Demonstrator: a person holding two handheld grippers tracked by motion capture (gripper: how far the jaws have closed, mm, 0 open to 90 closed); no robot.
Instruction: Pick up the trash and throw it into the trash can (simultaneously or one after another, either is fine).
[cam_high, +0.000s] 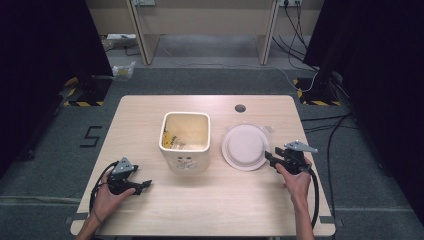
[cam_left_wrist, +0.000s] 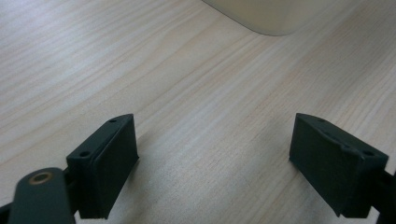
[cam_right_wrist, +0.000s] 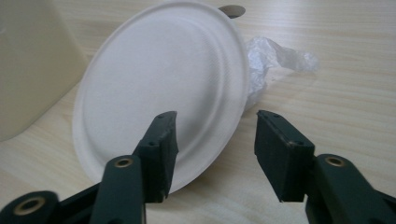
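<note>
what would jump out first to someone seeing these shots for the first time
Probably the cream square bin standing open at the middle of the wooden table, with some yellow and clear scraps inside. Right beside it lies a white paper plate, and the right gripper has its jaws astride the plate's near rim, not yet pressing on it. A crumpled bit of clear plastic peeks out from behind the plate.
</note>
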